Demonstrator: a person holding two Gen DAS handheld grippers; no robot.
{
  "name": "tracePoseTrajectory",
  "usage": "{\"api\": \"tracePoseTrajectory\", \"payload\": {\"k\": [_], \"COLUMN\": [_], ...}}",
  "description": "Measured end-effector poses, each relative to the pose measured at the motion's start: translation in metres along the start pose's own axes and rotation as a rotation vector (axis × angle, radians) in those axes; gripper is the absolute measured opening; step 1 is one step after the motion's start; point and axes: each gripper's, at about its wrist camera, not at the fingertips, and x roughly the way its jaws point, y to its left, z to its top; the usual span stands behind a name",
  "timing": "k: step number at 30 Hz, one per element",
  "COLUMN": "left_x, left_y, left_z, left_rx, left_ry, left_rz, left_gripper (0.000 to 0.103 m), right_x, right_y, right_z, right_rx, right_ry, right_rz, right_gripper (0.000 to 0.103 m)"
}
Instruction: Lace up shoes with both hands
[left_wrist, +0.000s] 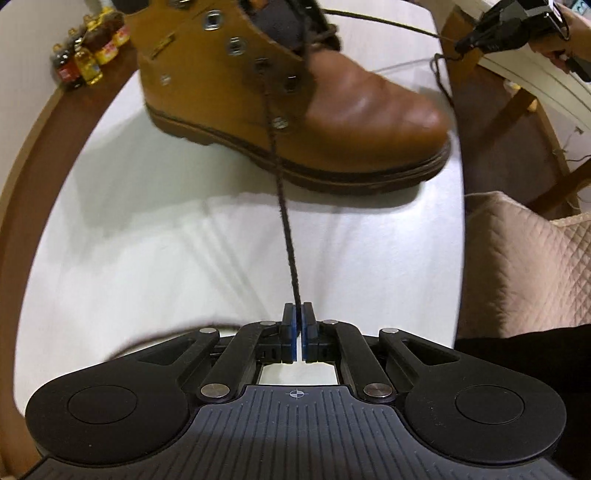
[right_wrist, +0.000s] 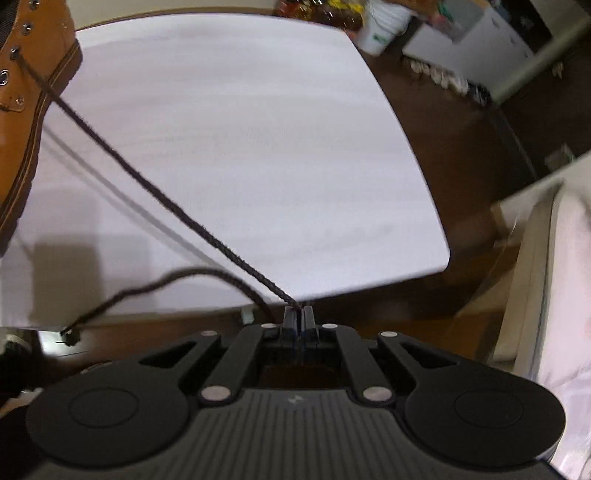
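A tan leather boot with metal eyelets stands on the white table, toe pointing right. Its dark brown lace runs taut from an eyelet straight down into my left gripper, which is shut on it. In the right wrist view only the boot's side shows at the left edge. The other lace end stretches from there to my right gripper, shut on the lace, with a loose tail curling off to the left. The right gripper also appears at the top right of the left wrist view.
Several small bottles stand at the table's far left corner. A quilted pink cushion and wooden chair frame sit beyond the table's right edge. A white bucket and white furniture stand on the dark floor.
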Motion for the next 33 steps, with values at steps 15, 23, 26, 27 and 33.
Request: {"api": "tracePoseTrajectory", "payload": {"k": [15, 23, 26, 27, 33], "left_x": [-0.013, -0.041, -0.052, -0.056, -0.061], "left_y": [-0.01, 0.006, 0.011, 0.013, 0.009], "left_z": [0.007, -0.01, -0.019, -0.022, -0.024], "left_rx": [-0.046, -0.081, -0.103, -0.113, -0.121], "left_ry": [-0.039, -0.084, -0.106, -0.119, -0.214], "left_rz": [-0.051, 0.002, 0.037, 0.047, 0.021], "left_gripper": [0.004, 0.013, 0.015, 0.017, 0.02], "right_x": [-0.069, -0.116, -0.112, -0.106, -0.067], "right_y": [0.034, 0.083, 0.071, 0.065, 0.061], "right_z": [-0.031, 0.032, 0.058, 0.064, 0.054], "right_rx": [0.235, 0.266, 0.428, 0.479, 0.652], "right_ry": [0.169, -0.01, -0.141, -0.18, -0.232], "right_rz": [0.717, 1.276, 1.315, 1.265, 1.069], "right_gripper": [0.002, 0.002, 0.002, 0.002, 0.002]}}
